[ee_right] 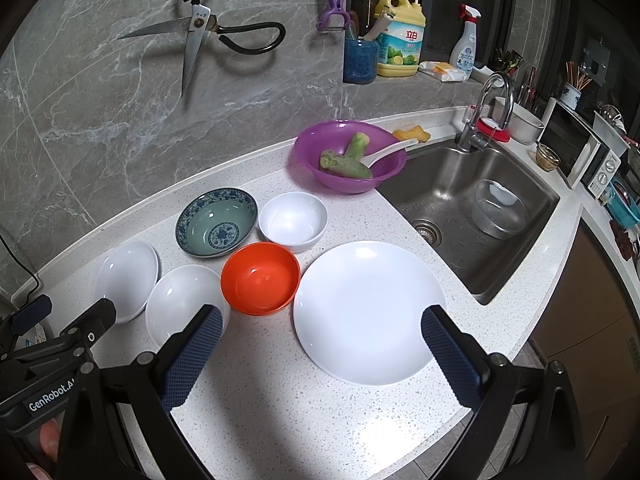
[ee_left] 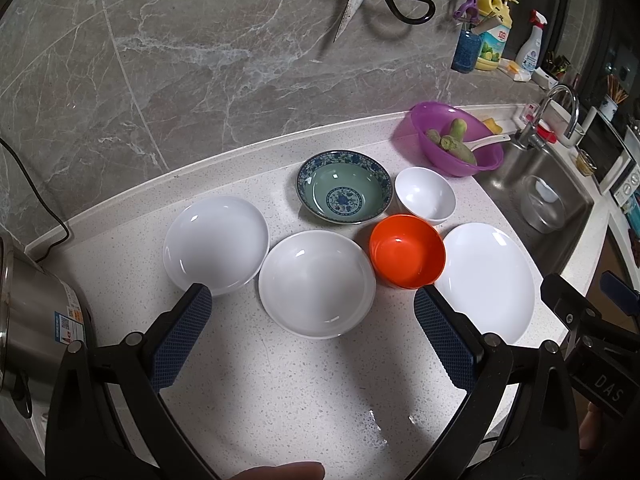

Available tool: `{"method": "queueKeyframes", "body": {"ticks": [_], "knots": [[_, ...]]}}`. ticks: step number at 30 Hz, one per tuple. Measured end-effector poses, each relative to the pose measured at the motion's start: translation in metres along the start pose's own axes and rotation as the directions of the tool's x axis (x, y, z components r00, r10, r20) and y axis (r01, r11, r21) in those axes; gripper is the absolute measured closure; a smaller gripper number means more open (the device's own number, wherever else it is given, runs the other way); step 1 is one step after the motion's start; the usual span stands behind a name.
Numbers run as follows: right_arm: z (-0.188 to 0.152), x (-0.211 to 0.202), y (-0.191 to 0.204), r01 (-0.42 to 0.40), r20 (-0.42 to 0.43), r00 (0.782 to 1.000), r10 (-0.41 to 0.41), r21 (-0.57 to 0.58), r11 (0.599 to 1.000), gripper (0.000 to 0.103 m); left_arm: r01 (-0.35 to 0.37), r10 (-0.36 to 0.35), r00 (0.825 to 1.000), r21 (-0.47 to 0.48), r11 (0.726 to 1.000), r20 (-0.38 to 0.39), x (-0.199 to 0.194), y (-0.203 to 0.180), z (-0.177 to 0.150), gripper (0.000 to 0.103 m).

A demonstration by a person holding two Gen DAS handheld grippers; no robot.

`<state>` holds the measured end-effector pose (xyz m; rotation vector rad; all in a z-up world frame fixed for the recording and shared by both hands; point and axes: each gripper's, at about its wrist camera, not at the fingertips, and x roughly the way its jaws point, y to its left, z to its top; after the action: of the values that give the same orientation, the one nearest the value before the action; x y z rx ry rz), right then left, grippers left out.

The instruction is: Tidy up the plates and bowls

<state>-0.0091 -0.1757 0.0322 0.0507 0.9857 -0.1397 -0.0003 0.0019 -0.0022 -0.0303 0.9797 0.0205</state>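
Note:
On the white speckled counter (ee_left: 280, 392) lie two small white plates (ee_left: 216, 242) (ee_left: 316, 282), a large white plate (ee_left: 486, 282), an orange bowl (ee_left: 406, 250), a small white bowl (ee_left: 425, 195) and a blue-patterned bowl (ee_left: 344, 186). My left gripper (ee_left: 312, 312) is open and empty, hovering over the nearer small plate. My right gripper (ee_right: 322, 332) is open and empty, above the near edge of the large white plate (ee_right: 368, 308). The orange bowl (ee_right: 260, 278), white bowl (ee_right: 293, 220) and patterned bowl (ee_right: 216, 222) sit beyond it.
A purple basin (ee_right: 348, 156) with green vegetables and a white spoon stands at the back by the steel sink (ee_right: 472, 216), which holds a clear container. A steel pot (ee_left: 32, 316) stands at the far left. Scissors (ee_right: 196, 36) hang on the marble wall.

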Motion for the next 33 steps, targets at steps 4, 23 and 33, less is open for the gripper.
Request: {"method": "queueKeyframes", "body": {"ticks": [4, 23, 33], "knots": [[0.0, -0.0001, 0.0, 0.0, -0.001, 1.0, 0.0, 0.001, 1.0, 0.001, 0.001, -0.001, 1.0, 0.001, 1.0, 0.0, 0.0023, -0.0012, -0.0006, 0.001], [0.0003, 0.0006, 0.0008, 0.0, -0.001, 1.0, 0.0, 0.001, 1.0, 0.001, 0.0, 0.0, 1.0, 0.0, 1.0, 0.0, 0.0021, -0.0003, -0.0017, 0.001], [-0.0001, 0.0013, 0.0012, 0.0, -0.002, 1.0, 0.0, 0.0, 1.0, 0.001, 0.0, 0.0, 1.0, 0.0, 1.0, -0.001, 0.0025, 0.0, -0.0019, 0.001]]}}
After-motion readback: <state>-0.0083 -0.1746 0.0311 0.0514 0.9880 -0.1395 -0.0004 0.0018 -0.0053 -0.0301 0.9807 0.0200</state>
